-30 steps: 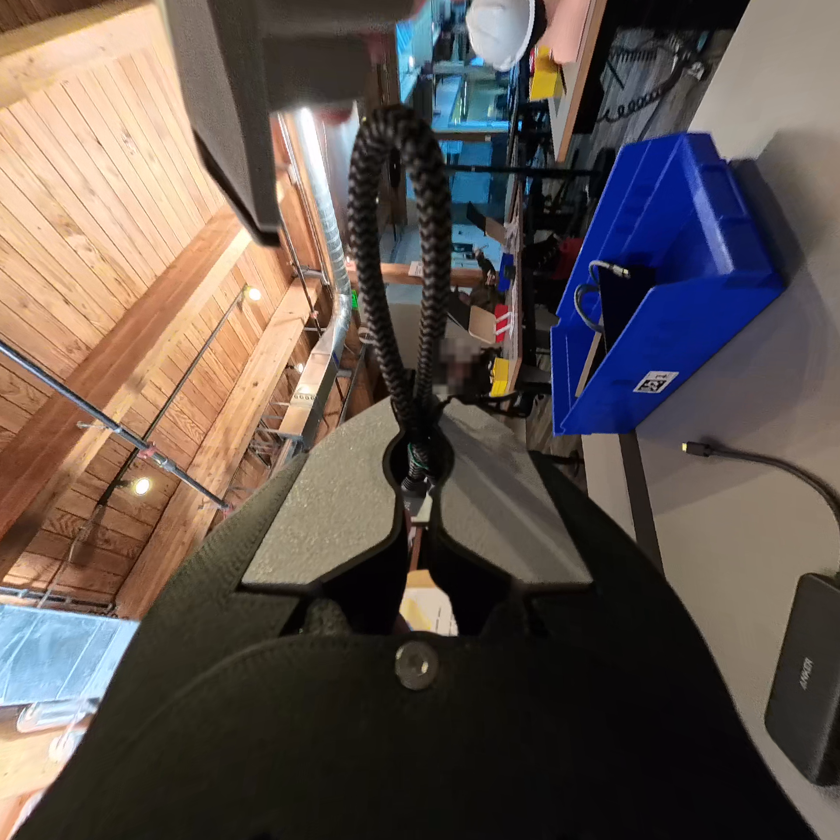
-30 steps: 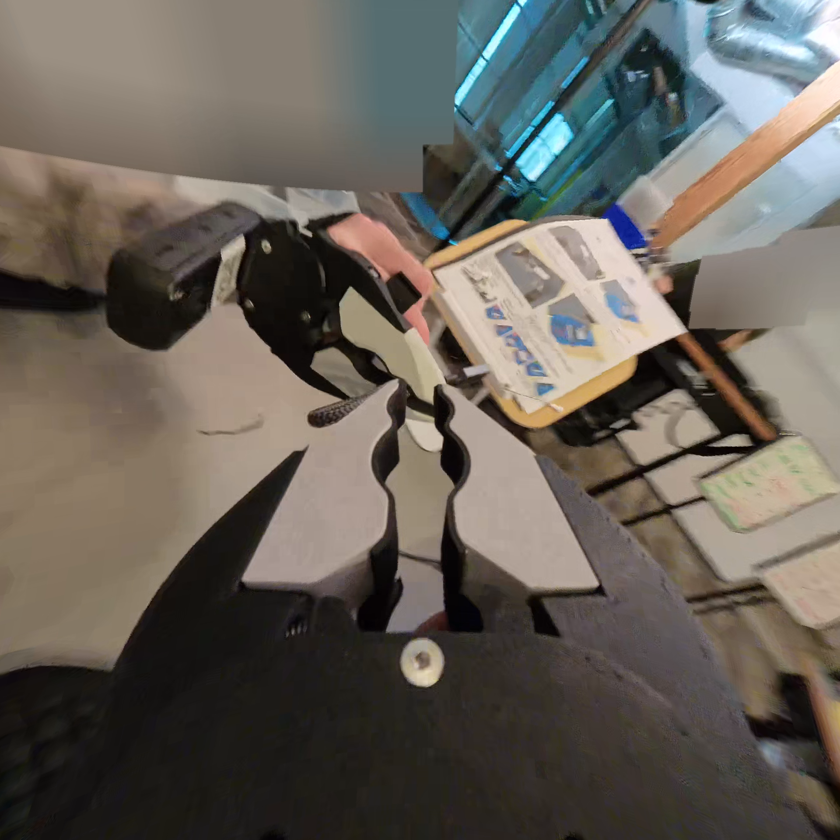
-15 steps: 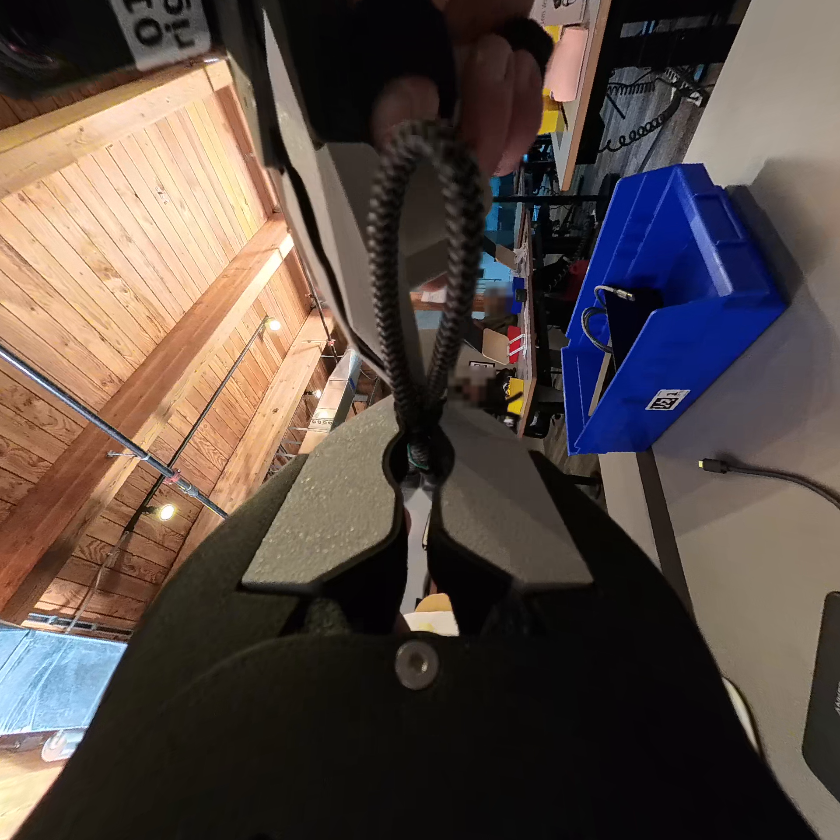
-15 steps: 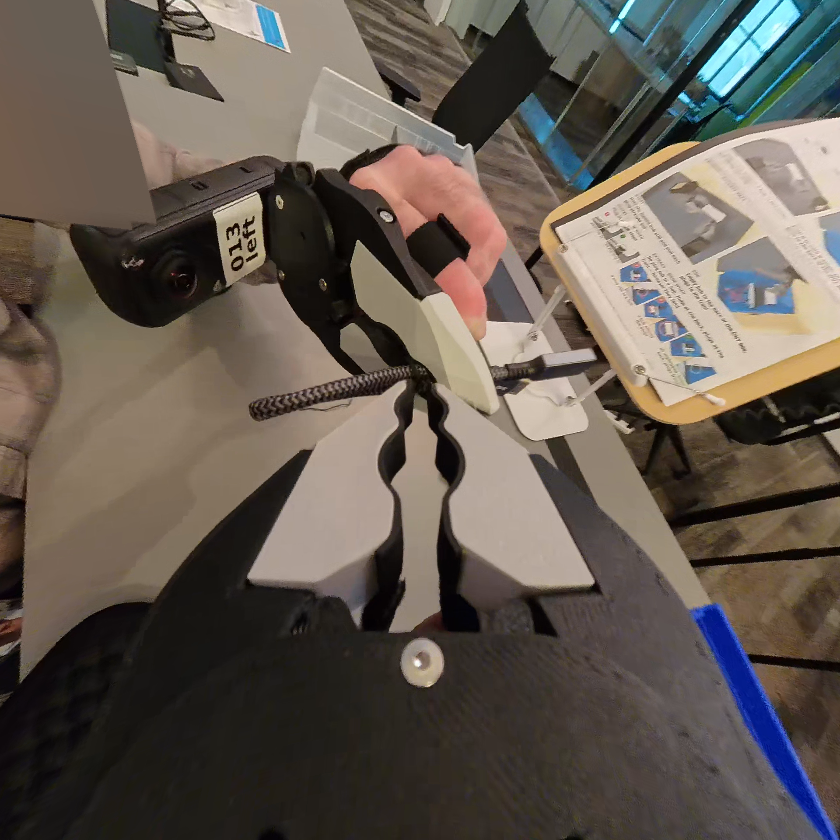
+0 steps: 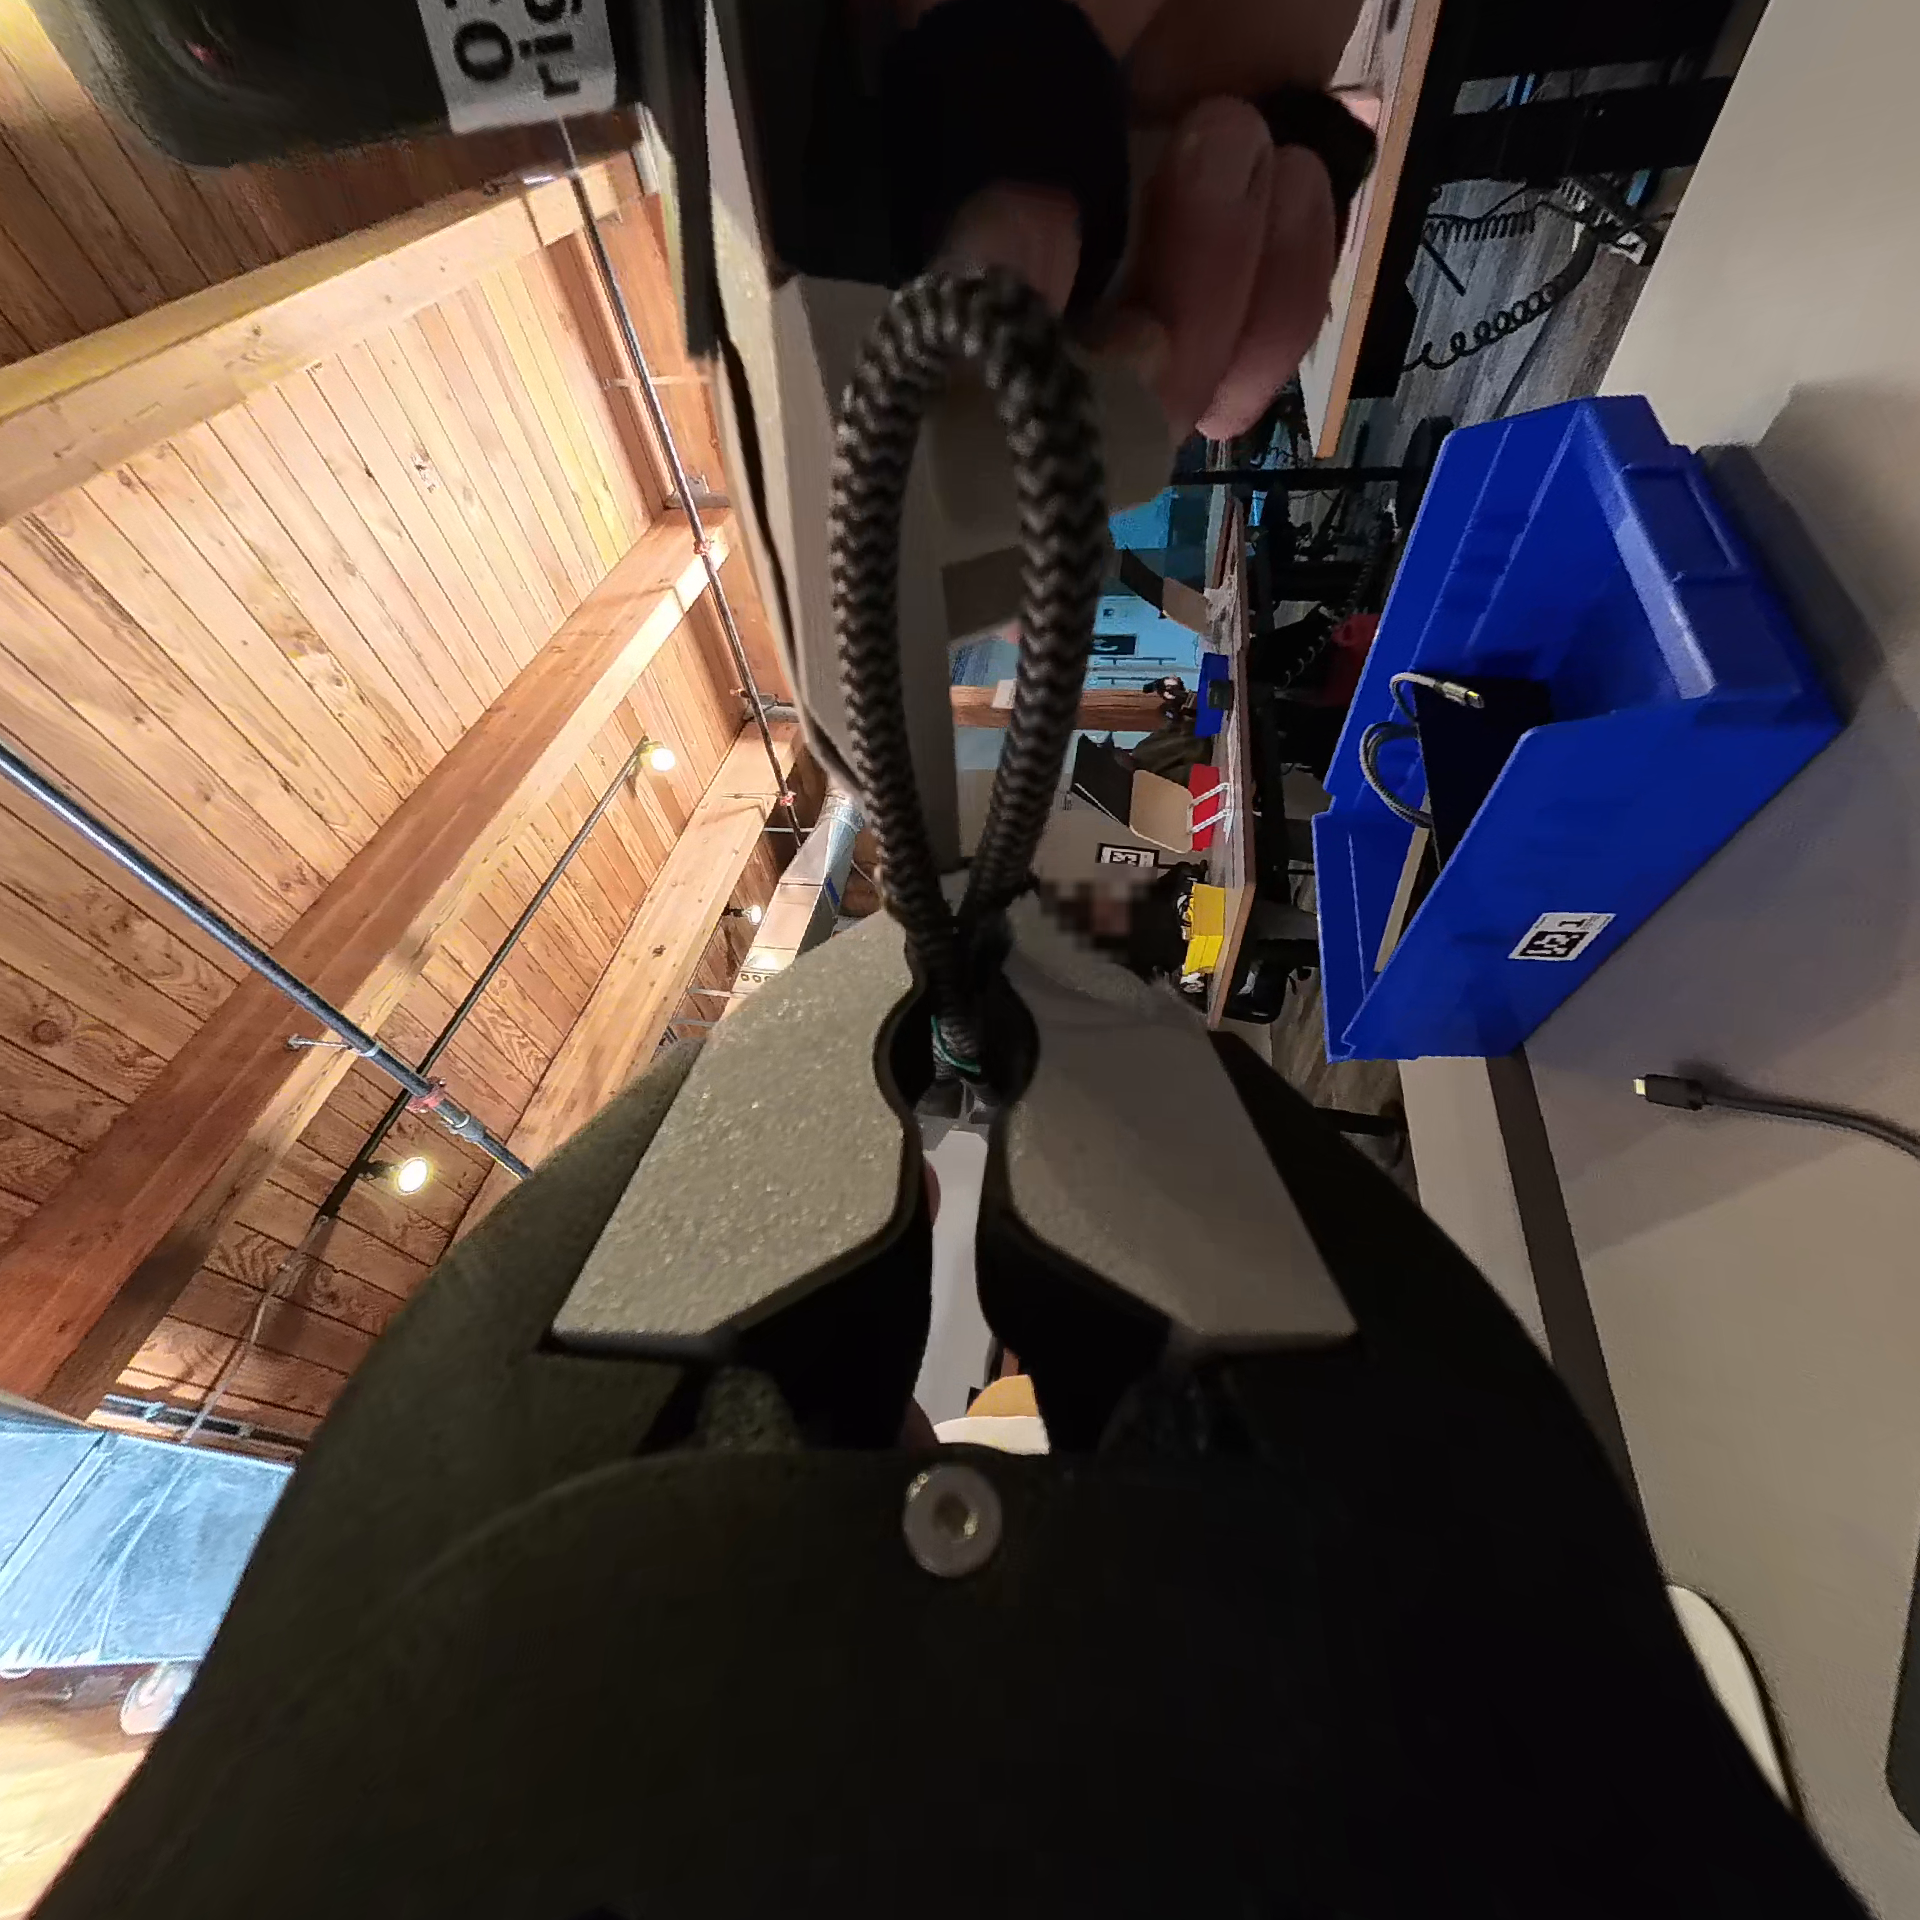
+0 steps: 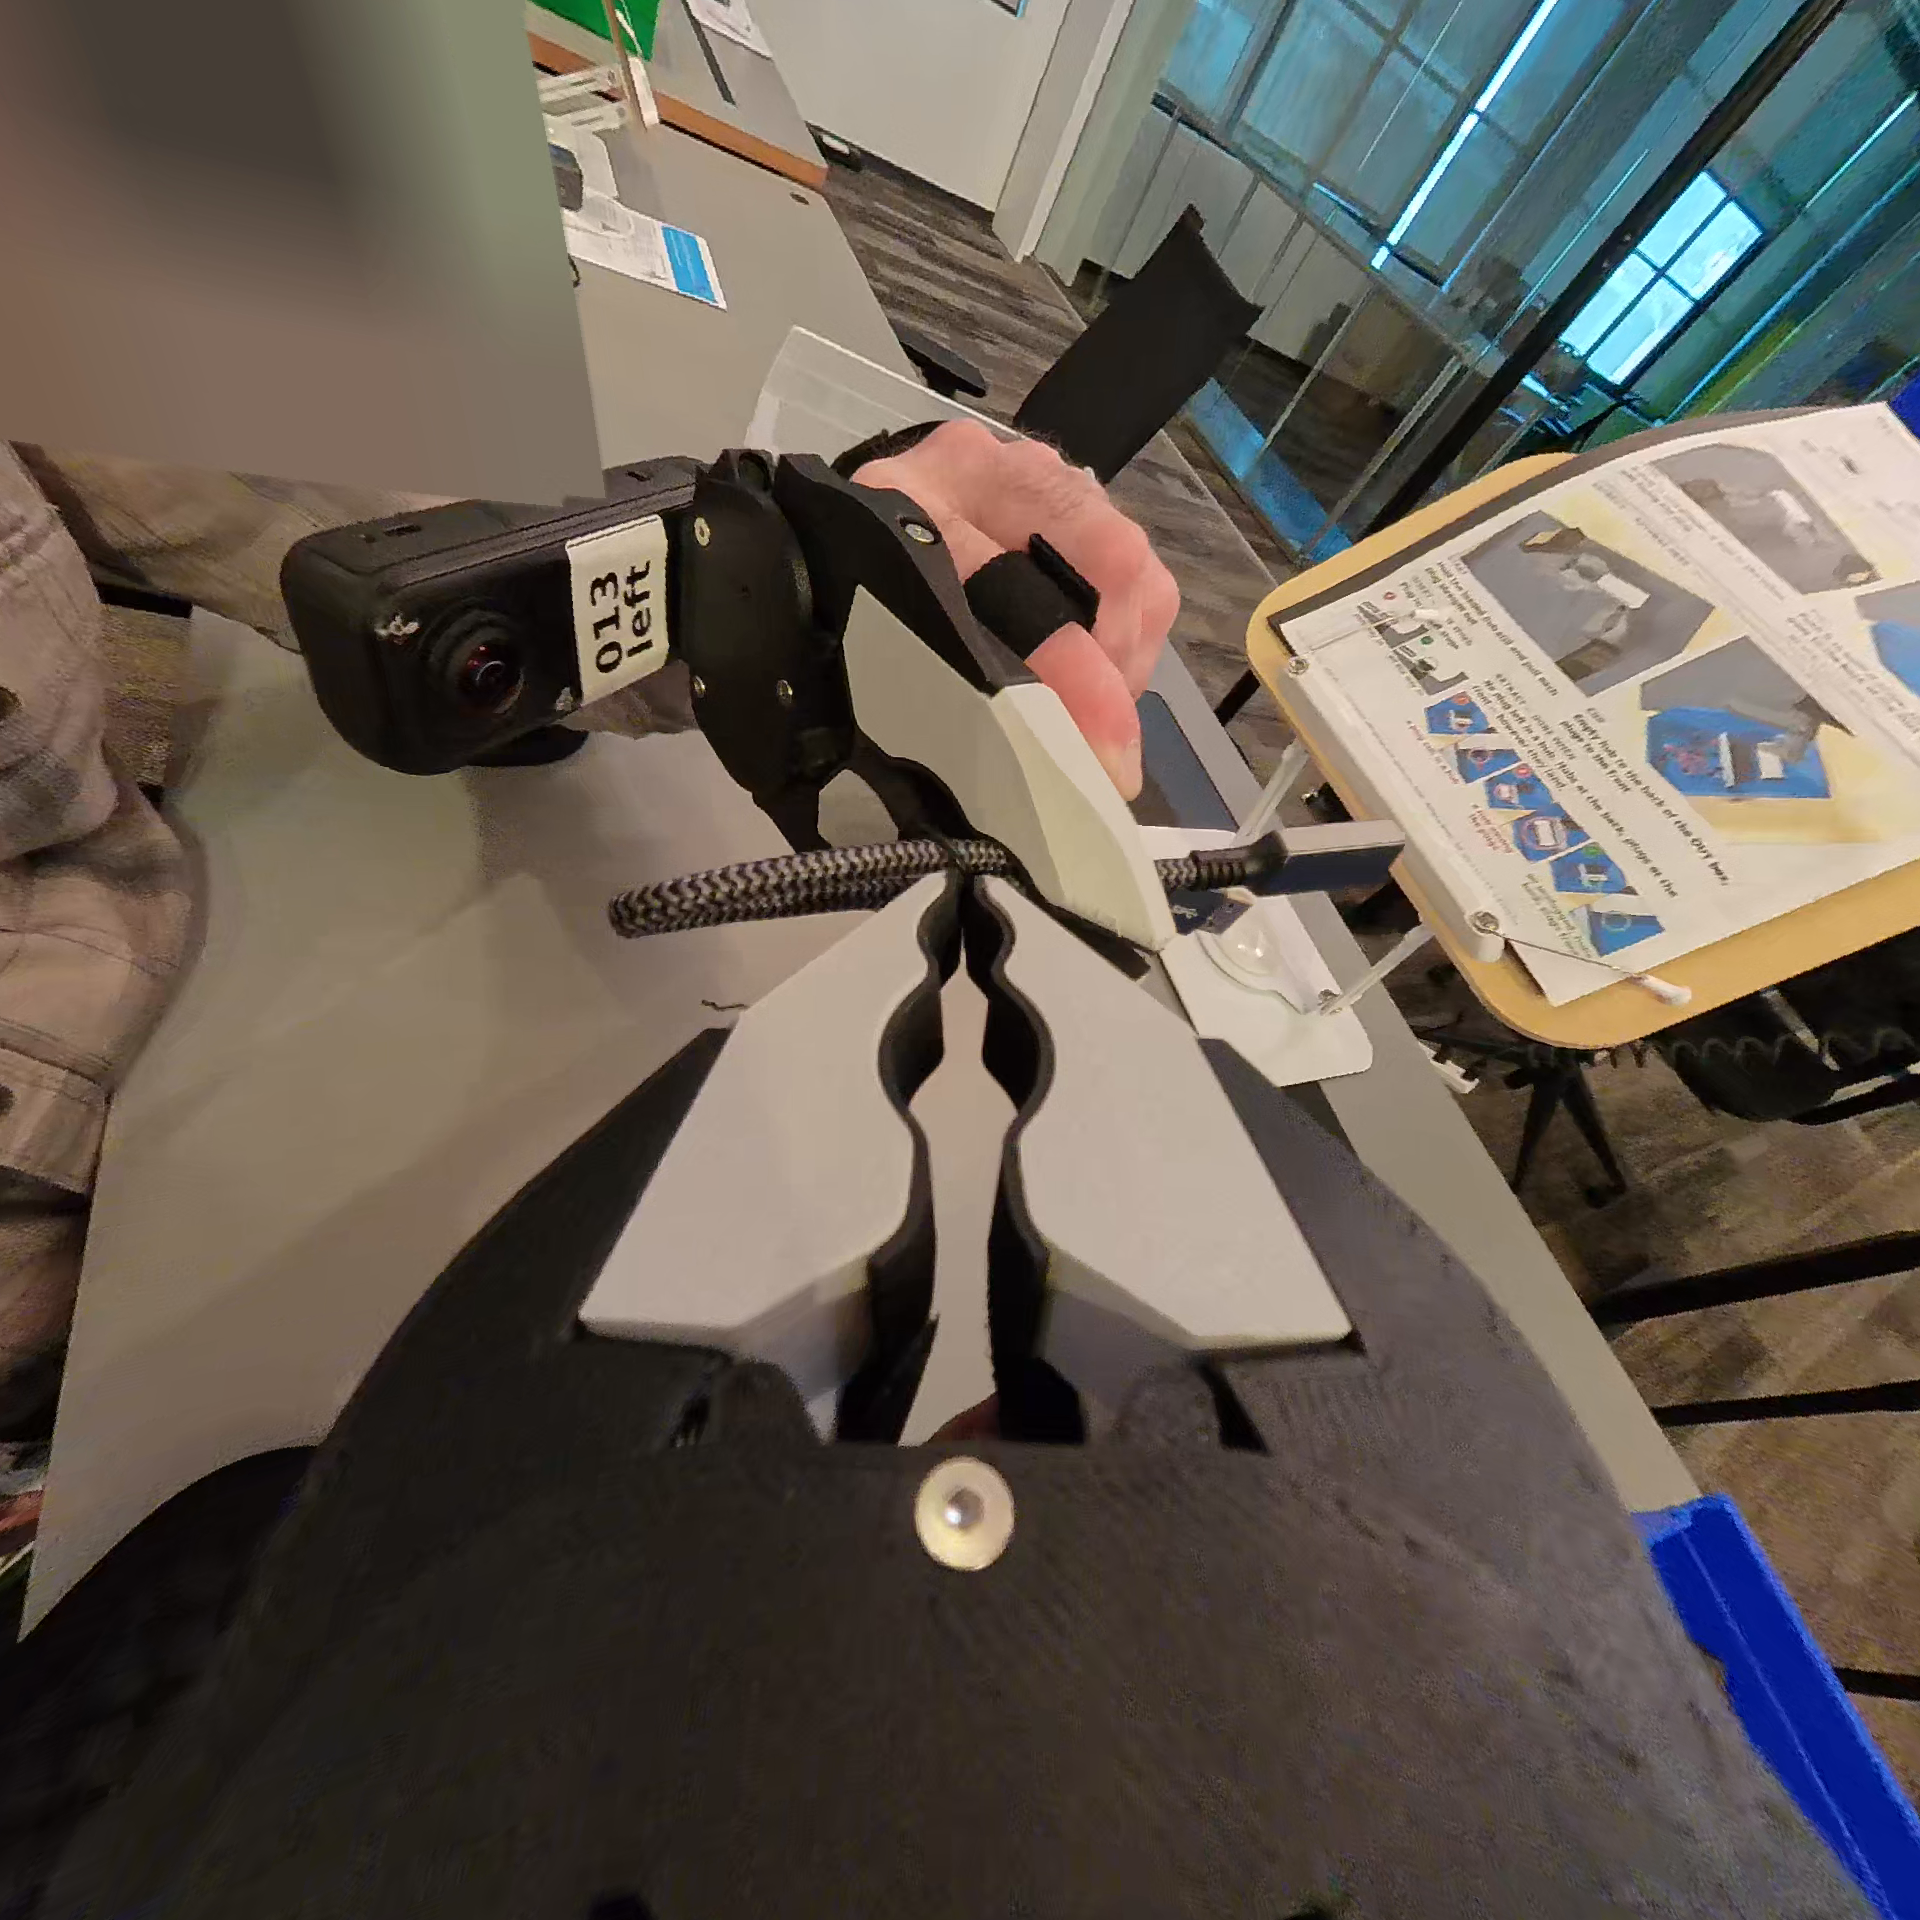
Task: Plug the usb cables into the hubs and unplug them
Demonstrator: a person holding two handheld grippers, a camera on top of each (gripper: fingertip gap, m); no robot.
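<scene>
My left gripper is shut on a black-and-grey braided cable that loops up out of its fingertips. In the right wrist view the left gripper is held in a hand above the grey table. It clamps the cable just behind a slim dark hub that sticks out to the right. My right gripper has its jaws almost closed. Its tips touch the underside of the cable beside the left fingers, and nothing shows between them. One right gripper finger shows behind the loop.
A blue bin on the table holds a cable and a dark hub. A thin black cable with a small plug lies beside it. Another dark hub sits at the view's edge. An instruction board stands on a white base. My left and right fingertips are right by each other.
The right gripper has swung round to face the left gripper, come up close under the cable, and narrowed its jaws. The left gripper has kept its hold on the cable.
</scene>
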